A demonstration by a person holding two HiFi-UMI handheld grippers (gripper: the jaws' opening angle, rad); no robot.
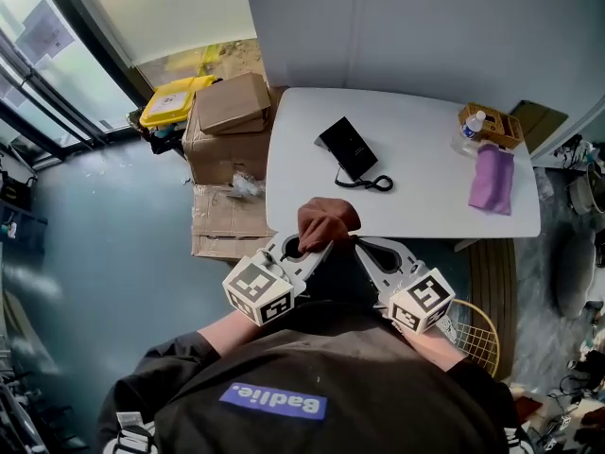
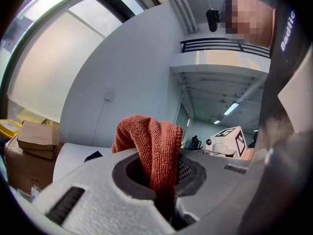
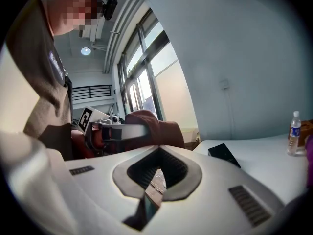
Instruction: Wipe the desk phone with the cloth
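Note:
The black desk phone [image 1: 348,148] lies on the white table [image 1: 425,211], its coiled cord [image 1: 374,183] trailing toward me. My left gripper [image 1: 301,246] is shut on a rust-red cloth [image 1: 326,220], held at chest height just short of the table's near edge. In the left gripper view the cloth [image 2: 151,146] bunches up out of the left gripper [image 2: 164,190]. My right gripper [image 1: 371,251] sits close beside it, shut with nothing in it. In the right gripper view the phone [image 3: 224,154] shows beyond the right gripper [image 3: 156,180].
A purple cloth [image 1: 492,180], a water bottle [image 1: 472,126] and a small woven basket [image 1: 493,125] are at the table's right end. Cardboard boxes [image 1: 232,102] and a yellow bin [image 1: 175,100] stand left of the table. A wicker stool [image 1: 473,334] is at my right.

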